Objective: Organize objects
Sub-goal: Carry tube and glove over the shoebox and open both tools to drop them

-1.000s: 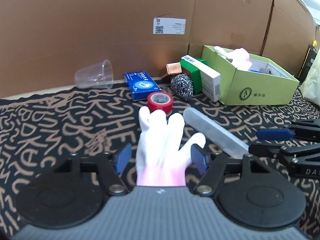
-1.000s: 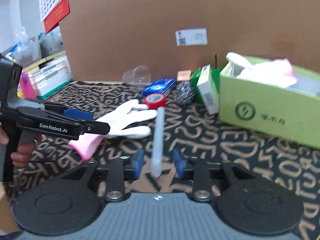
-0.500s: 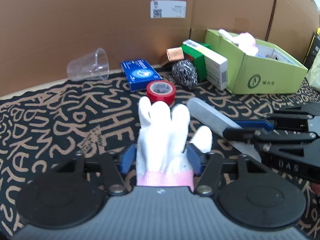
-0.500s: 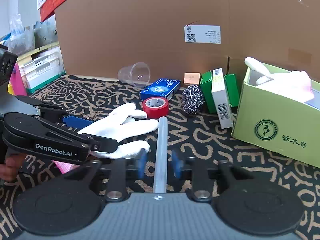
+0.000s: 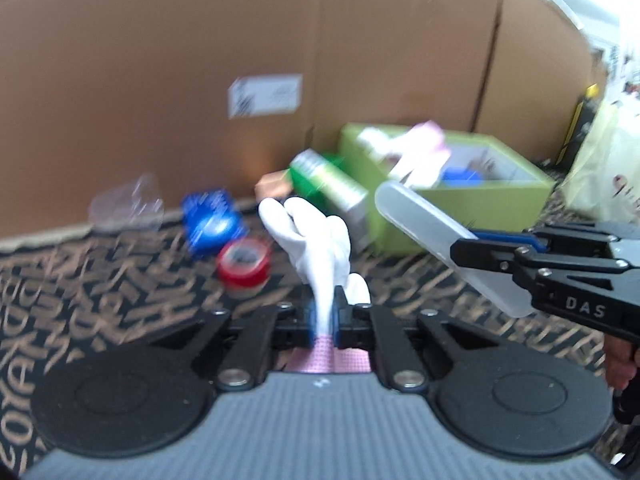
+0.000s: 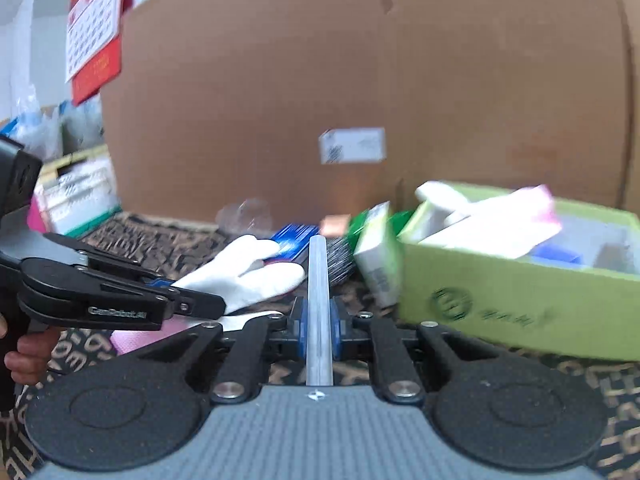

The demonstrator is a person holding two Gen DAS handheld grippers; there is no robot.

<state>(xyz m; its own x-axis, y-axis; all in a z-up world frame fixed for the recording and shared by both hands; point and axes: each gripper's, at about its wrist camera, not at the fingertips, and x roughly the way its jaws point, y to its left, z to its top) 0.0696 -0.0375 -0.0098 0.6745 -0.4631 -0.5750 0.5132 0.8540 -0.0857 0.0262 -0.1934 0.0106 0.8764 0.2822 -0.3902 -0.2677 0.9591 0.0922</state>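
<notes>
Gripping a white glove (image 5: 320,240) near its pink cuff, the left gripper (image 5: 324,320) has its jaws drawn narrow on the fabric, and the glove's fingers stand up ahead of it, lifted clear of the patterned cloth (image 5: 100,280). The right gripper (image 6: 318,328) is clamped on a translucent plastic tube (image 6: 319,300), which runs straight forward between its blue pads; in the left wrist view that tube (image 5: 440,236) slants up toward the green box (image 5: 460,216). This box stands toward the right rear corner of the cloth, against the cardboard wall (image 5: 200,60), and already holds another white and pink glove (image 5: 412,152). Just left of it leans a green and white carton (image 5: 332,188). A red tape roll (image 5: 243,262), a blue packet (image 5: 212,224) and a toppled clear cup (image 5: 128,208) lie farther left along the back edge. Both views are blurred.
</notes>
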